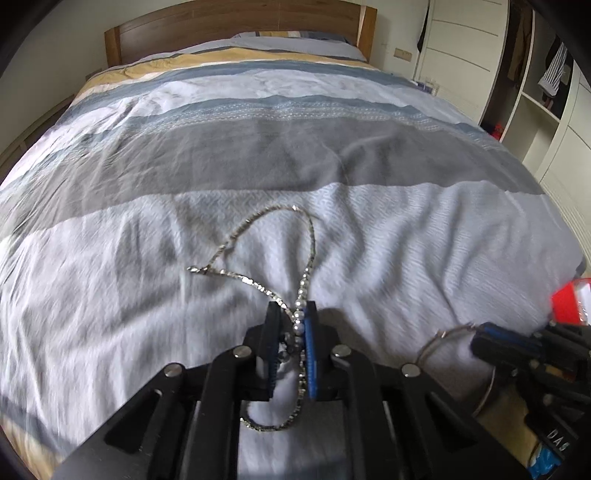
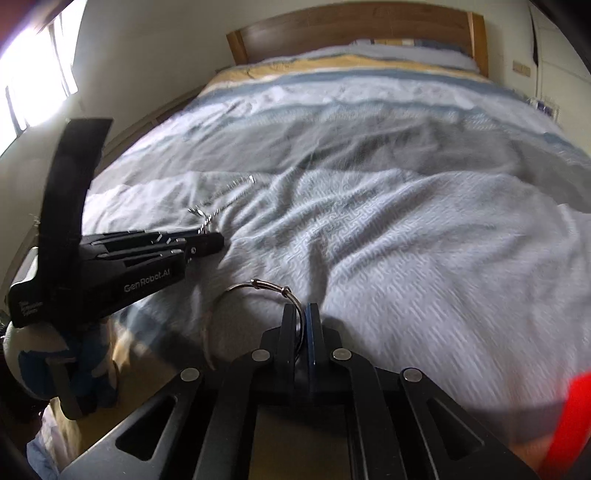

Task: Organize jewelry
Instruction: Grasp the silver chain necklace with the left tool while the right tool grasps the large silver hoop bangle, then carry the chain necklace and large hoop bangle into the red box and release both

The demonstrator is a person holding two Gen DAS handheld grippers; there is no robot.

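Pinching both now: left gripper point(image 1: 291, 314) is holding the necklace point(image 1: 258, 254) trailing headward; right gripper point(image 2: 301, 314) is clamping the ring point(image 2: 258, 286) near the bed point(image 1: 406, 221) foot edge.

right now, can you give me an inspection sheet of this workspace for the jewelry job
surface: bed with a wrinkled striped duvet, pale band nearest the claws.
job's things: pearl and chain necklace looped on the duvet; silver bangle at the near edge of the bed.
clutter: red box at the right edge, only partly in view.
grippers: left claw shut on the pearl section of the necklace; right claw shut on the bangle.
cables: nothing seen.
surroundings: wooden headboard, pillow, white wardrobe with open shelves on the right, bright window on the left.
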